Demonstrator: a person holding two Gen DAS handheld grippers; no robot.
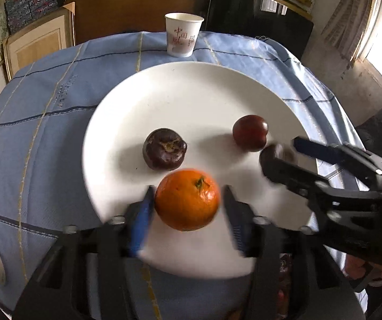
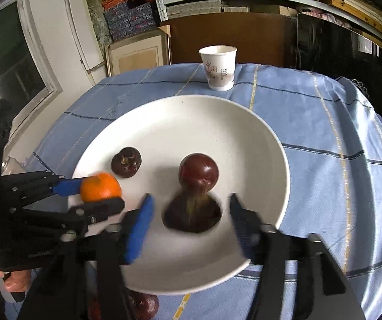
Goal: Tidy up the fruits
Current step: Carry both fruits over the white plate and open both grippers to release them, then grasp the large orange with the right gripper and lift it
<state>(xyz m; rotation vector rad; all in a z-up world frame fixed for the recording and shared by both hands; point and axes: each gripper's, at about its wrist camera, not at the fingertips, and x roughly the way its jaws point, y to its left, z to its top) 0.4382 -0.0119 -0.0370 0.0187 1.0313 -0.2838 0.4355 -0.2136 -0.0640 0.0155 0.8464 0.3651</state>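
a white plate (image 1: 191, 85) was seen on a blue checked tablecloth (image 1: 44, 133), with a paper cup (image 1: 182, 34) at the far edge. the left gripper (image 1: 188, 202) was spread wide around a mandarin (image 1: 187, 199) at the plate's near side, gaps visible on both sides. the right gripper (image 2: 191, 208) was likewise held wide around a blurred dark fruit (image 2: 193, 214) on the plate. a red plum (image 2: 199, 172) lay just beyond it, and a mangosteen (image 2: 126, 162) further left. another dark fruit (image 2: 144, 305) was partly seen below the near rim.
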